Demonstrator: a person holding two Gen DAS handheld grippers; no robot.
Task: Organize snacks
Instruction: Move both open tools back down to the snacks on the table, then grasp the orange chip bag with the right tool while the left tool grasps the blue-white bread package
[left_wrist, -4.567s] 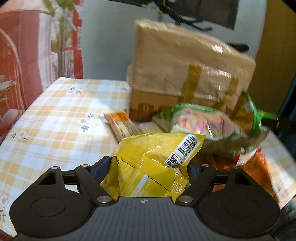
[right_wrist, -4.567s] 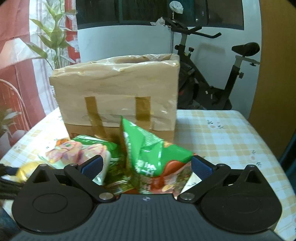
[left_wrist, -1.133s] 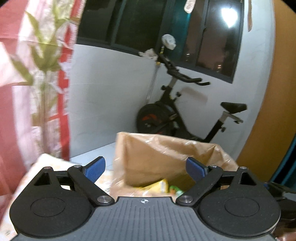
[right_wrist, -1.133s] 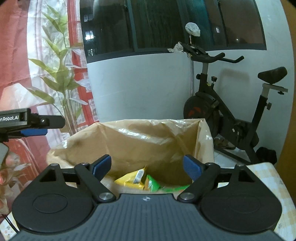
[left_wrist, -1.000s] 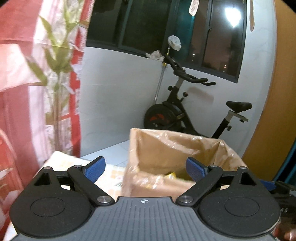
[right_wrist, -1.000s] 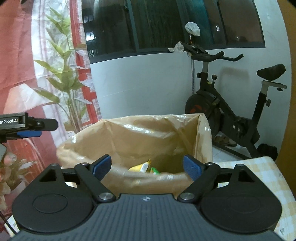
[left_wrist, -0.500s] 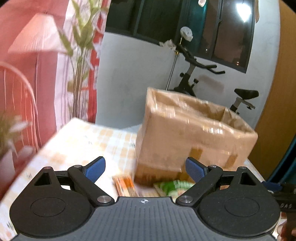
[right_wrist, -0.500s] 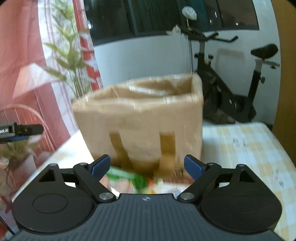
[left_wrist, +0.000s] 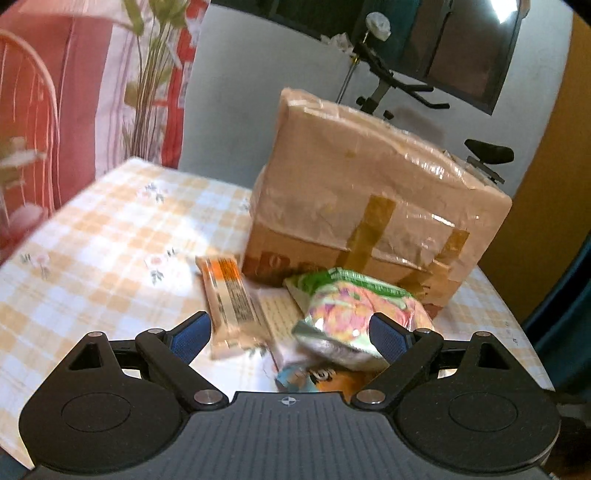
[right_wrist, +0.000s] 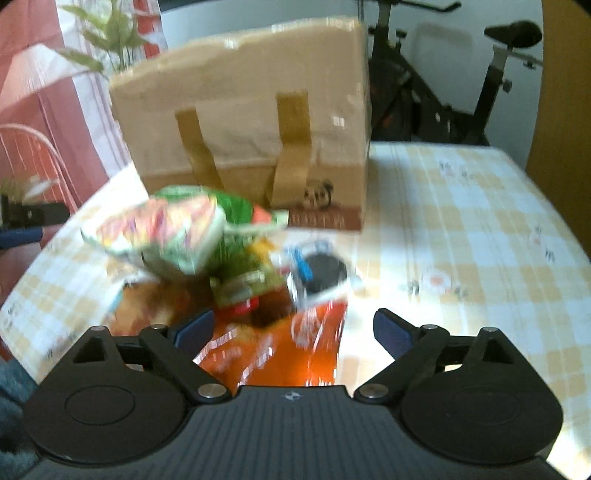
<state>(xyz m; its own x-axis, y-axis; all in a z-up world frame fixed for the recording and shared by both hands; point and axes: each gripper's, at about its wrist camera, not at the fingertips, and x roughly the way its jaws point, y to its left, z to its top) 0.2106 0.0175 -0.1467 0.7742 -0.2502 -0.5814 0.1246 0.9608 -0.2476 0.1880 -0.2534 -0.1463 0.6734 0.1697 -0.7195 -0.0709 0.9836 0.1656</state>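
Cardboard box (left_wrist: 373, 206) w/ glossy plastic wrap (crinkly), shiny foil snack bag (left_wrist: 354, 317), matt checked tablecloth (left_wrist: 99, 240).

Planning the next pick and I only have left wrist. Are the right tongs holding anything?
Observer: No. The right tongs are open; the jaws have just been opening, with nothing gripped. An orange packet lies on the table under the gap.
Operator: Anything hidden behind the green bag from my side?
Observer: Yes, a white packet with blue marks and a dark round print. It lies just right of the green bag, in front of the cardboard box.
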